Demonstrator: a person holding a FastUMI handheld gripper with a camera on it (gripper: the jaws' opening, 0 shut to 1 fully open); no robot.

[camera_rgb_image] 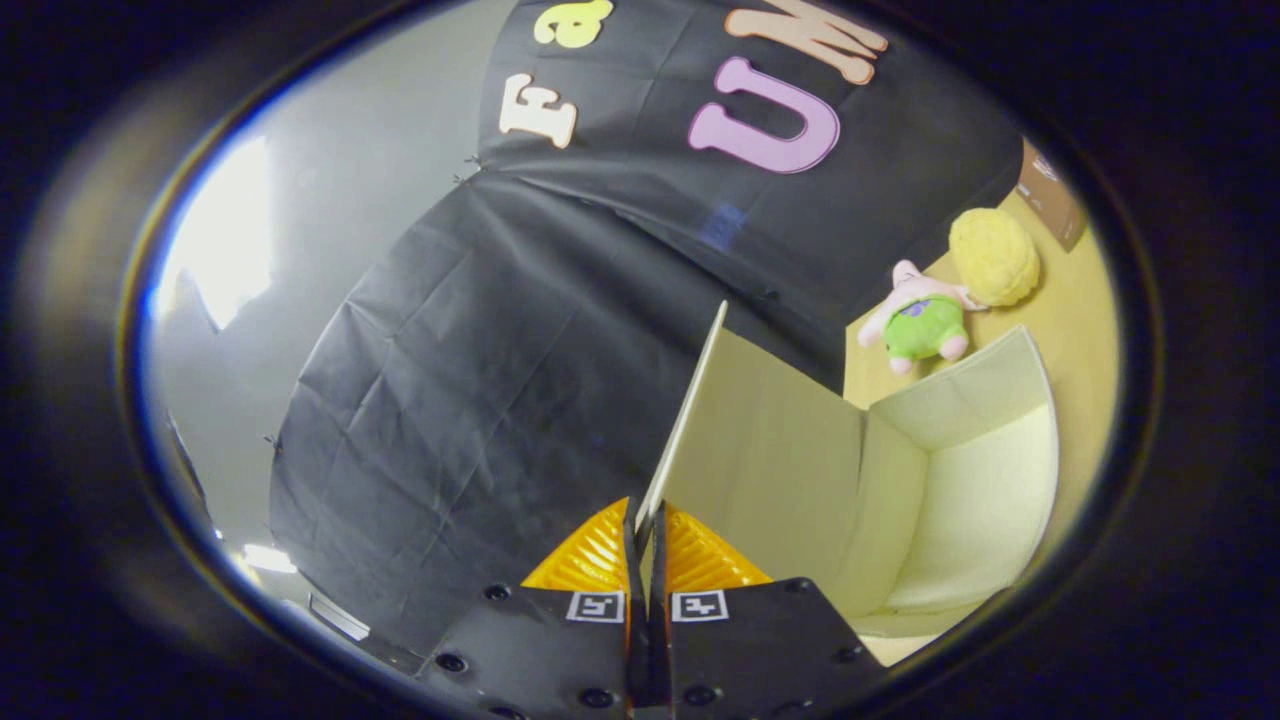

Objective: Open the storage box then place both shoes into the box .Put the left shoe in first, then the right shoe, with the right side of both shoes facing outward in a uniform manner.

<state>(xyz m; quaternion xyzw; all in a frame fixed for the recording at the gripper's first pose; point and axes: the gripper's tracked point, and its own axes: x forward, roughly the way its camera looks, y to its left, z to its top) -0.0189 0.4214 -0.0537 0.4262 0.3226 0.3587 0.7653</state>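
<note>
**A:** ok so why is the gripper (643, 530) pinching that cream flap edge-on?

**B:** that flap is the lid (760, 440) of the storage box (975, 500). The two orange ribbed fingers (592, 555) are nearly closed, with just the thin panel between them, one pad on each face. Grabbing the free edge gives the most leverage for swinging it on its hinge, I'd guess.

**A:** and the lid stands up like that because...?

**B:** it's lifted well off the opening, roughly upright and tilted a bit. You can see right into the box beyond the fingers: pale inner walls, nothing inside. So I'd say the opening step is mostly done, and the grip is what keeps the lid from dropping shut.

**A:** shoes?

**B:** can't place them from this angle, so no idea how far the left one is from the box. Past the box there's a plush toy (922, 322) and a yellow fuzzy ball (993, 256) on the tan table (1075, 300), just beside each other and apart from the box. Looks like clutter, not task stuff.

**A:** risk?

**B:** thin panel, small contact patch. It could slip if the lid gets twisted.
</note>
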